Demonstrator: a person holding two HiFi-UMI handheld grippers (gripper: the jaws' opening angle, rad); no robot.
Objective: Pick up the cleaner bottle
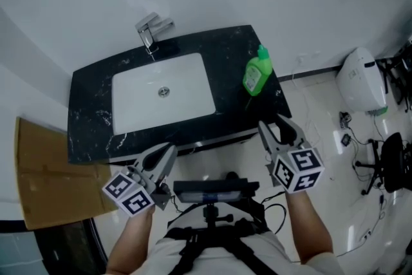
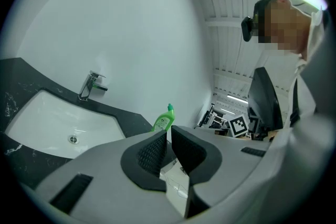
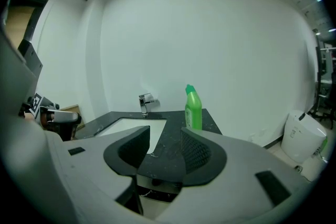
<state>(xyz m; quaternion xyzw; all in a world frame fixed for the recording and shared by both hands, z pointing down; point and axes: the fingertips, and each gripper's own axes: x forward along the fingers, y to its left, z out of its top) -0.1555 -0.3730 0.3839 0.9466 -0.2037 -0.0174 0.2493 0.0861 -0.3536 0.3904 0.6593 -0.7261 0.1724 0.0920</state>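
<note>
The green cleaner bottle point(image 1: 257, 74) stands upright at the right end of the black countertop point(image 1: 90, 90), beside the white sink. It also shows in the left gripper view as a bottle point(image 2: 164, 122) just beyond the jaws, and in the right gripper view as a bottle point(image 3: 192, 110) ahead and slightly right. My right gripper point(image 1: 275, 129) hovers in front of the counter's right corner, short of the bottle, open and empty; in its own view the gripper point(image 3: 165, 136) shows a wide gap. My left gripper point(image 1: 168, 152) is held before the counter's front edge, its jaws together with nothing between them point(image 2: 169, 134).
A chrome faucet point(image 1: 152, 32) stands behind the white basin point(image 1: 138, 100). Flat cardboard point(image 1: 45, 170) leans at the left of the counter. On the floor at right are a white appliance point(image 1: 362, 80), cables and a black chair point(image 1: 389, 164). A black camera mount point(image 1: 212, 190) sits at my chest.
</note>
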